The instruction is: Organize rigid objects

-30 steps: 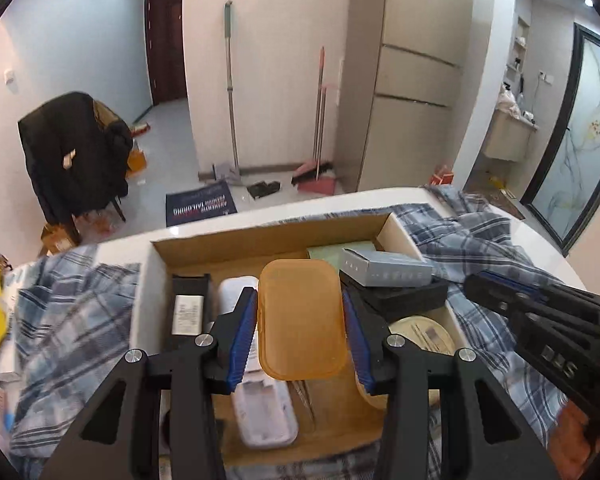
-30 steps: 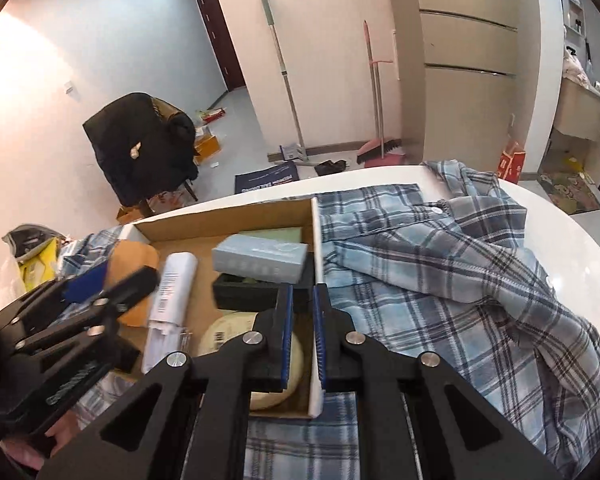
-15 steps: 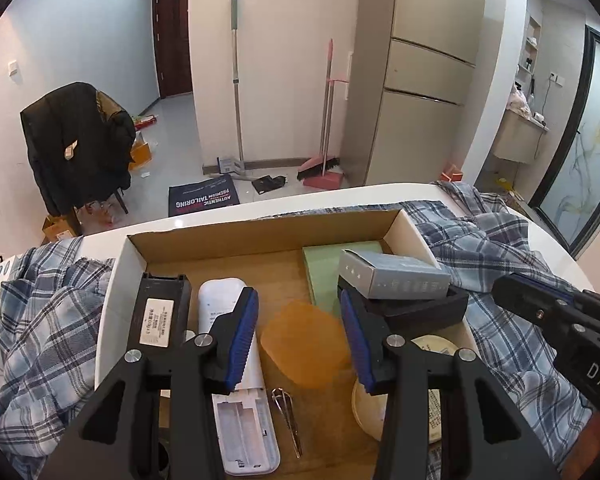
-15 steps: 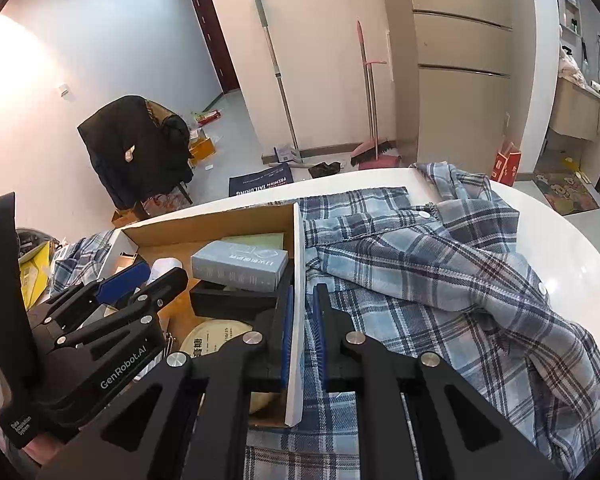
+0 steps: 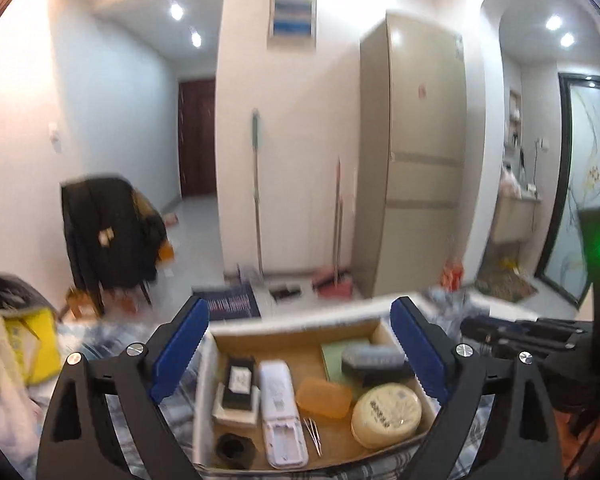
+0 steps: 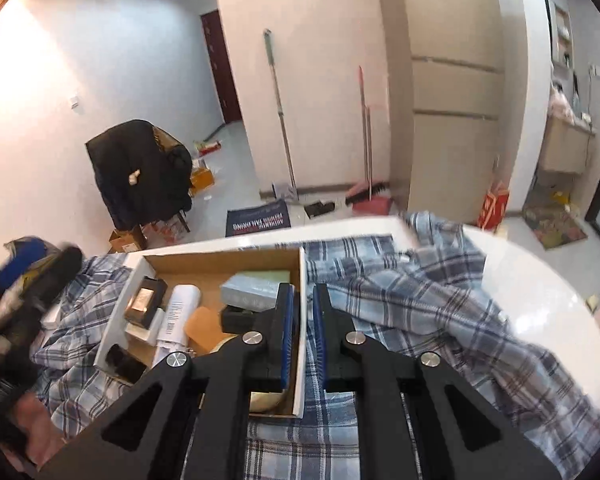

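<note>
1. Your left gripper (image 5: 300, 354) is up above the cardboard box (image 5: 296, 326); its jaws are opening, spread wide, with nothing gripped between them.
2. Below and ahead of that gripper, the orange soap case (image 5: 323, 397) lies flat on the box floor, clear of both blue pads.
3. Just left of the case lies the white remote (image 5: 281, 410); left of that sits a black battery pack (image 5: 239, 380) on a white tray.
4. Just right of the case sits the round cream tin (image 5: 386, 414), touching or nearly touching it; beyond the tin a grey box (image 5: 372, 356) rests on a black case.
5. Small metal tweezers (image 5: 313, 436) lie near the case, toward you.
6. Your right gripper (image 6: 302, 320) is closed on the right wall of the cardboard box, one pad inside and one outside.
7. The box rests on a plaid shirt (image 6: 420, 304) spread over the white table (image 6: 540, 280).
</note>
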Tool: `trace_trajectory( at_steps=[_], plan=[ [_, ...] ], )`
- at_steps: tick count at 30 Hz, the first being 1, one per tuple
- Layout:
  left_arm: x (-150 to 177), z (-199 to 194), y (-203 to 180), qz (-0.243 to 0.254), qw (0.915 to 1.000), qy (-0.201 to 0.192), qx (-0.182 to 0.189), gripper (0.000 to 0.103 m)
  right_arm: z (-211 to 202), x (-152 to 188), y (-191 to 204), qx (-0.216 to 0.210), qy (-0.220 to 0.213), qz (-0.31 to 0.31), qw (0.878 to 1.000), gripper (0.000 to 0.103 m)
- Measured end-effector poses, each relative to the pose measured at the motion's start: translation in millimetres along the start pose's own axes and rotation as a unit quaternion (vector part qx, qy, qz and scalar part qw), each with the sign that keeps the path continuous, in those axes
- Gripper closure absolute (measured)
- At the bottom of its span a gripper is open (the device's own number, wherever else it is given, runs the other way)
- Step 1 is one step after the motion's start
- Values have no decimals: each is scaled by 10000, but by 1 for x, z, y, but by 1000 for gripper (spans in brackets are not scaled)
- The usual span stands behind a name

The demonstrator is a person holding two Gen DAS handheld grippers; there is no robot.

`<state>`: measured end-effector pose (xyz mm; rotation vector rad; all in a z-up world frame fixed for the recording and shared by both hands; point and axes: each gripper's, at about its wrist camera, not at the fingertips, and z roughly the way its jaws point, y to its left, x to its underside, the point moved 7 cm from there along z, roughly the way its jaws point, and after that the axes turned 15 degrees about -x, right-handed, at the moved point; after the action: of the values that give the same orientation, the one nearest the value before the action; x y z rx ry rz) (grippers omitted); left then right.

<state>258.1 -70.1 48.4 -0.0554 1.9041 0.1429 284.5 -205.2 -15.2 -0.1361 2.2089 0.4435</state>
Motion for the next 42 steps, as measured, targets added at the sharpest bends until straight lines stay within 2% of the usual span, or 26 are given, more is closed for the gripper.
trace_trajectory(
  at_steps=[4, 5, 8, 10, 11, 12, 13, 14, 15, 18, 22, 28, 31, 37, 38, 40, 42],
  plan=[
    [-23, -49, 14, 20, 9982, -591, -78, 7, -34, -10, 16, -41, -319, -243, 9992, 93],
    [-28, -63, 18, -9, 9972, -744, -60, 0, -44, -12, 21, -44, -408, -311, 9987, 92],
    [-33, -98, 24, 71, 9942, -1069, 6, 0, -72, -15, 36, 13, -641, -539, 9965, 75],
    [-32, -116, 28, 84, 9922, -1242, -112, 0, -90, -15, 45, 57, -866, -667, 9940, 57],
    [-31, -127, 31, 39, 9903, -1371, -209, 0, -99, -14, 50, 35, -967, -710, 9928, 53],
    [-29, -137, 33, 35, 9881, -1520, -224, 0, -107, -12, 54, -17, -1067, -750, 9915, 44],
    [-27, -146, 33, 63, 9861, -1644, -241, 0, -116, -10, 58, -109, -1194, -793, 9896, 28],
    [-24, -157, 34, 118, 9834, -1786, -294, 0, -127, -8, 63, -223, -1386, -853, 9864, 18],
    [-21, -165, 35, 150, 9821, -1856, -293, 0, -137, -5, 67, -292, -1631, -929, 9818, 0],
    [-11, -182, 37, 117, 9862, -1646, 163, 0, -161, 8, 77, -44, -2282, -1303, 9649, 0],
    [0, -193, 54, -229, 9854, -1684, -71, 0, -166, 21, 83, 269, -2441, -1680, 9547, 0],
    [21, -195, 67, -435, 9770, -2006, -574, 0, -160, 35, 79, -28, -2442, -1460, 9587, 0],
    [36, -183, 69, -496, 9795, -1893, -486, 0, -160, 48, 77, -109, -2558, -1399, 9565, 0],
    [72, -148, 68, -445, 9848, -1602, -503, 0, -132, 72, 68, -12, -2364, -1487, 9602, 0],
    [81, -142, 67, -417, 9855, -1573, -475, 0, -130, 77, 67, 27, -2408, -1521, 9586, 0],
    [94, -132, 65, -371, 9873, -1459, -512, 0, -128, 82, 61, 420, -2618, -1594, 9510, 0],
    [94, -128, 63, -313, 9884, -1352, -617, 0, -123, 90, 54, 693, -2685, -1644, 9466, 0]
  ],
)
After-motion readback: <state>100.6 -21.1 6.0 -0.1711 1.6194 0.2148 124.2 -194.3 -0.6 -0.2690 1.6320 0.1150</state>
